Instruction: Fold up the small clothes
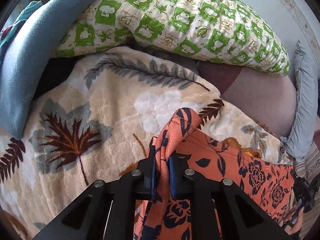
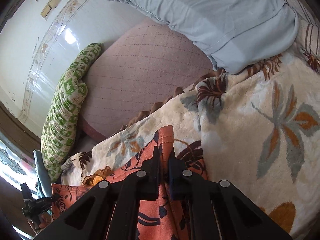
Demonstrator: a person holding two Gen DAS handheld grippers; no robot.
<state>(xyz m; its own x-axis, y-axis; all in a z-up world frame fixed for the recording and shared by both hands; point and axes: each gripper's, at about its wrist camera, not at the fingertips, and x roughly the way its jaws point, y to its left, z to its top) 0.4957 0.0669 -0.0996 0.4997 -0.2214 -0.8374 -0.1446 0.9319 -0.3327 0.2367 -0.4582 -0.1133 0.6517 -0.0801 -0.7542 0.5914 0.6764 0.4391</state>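
Note:
An orange garment with a dark floral print lies on a cream fleece blanket. My left gripper is shut on one bunched corner of it, and the cloth's tip pokes up past the blue pads. In the right wrist view my right gripper is shut on another edge of the same orange garment, which runs down between the black fingers. The other gripper shows at the far left, at the garment's opposite end.
A green-and-white checked pillow and a pale pink quilted cushion lie behind the blanket. A blue cloth hangs at the left. Light blue bedding is at the far side, next to a white wall.

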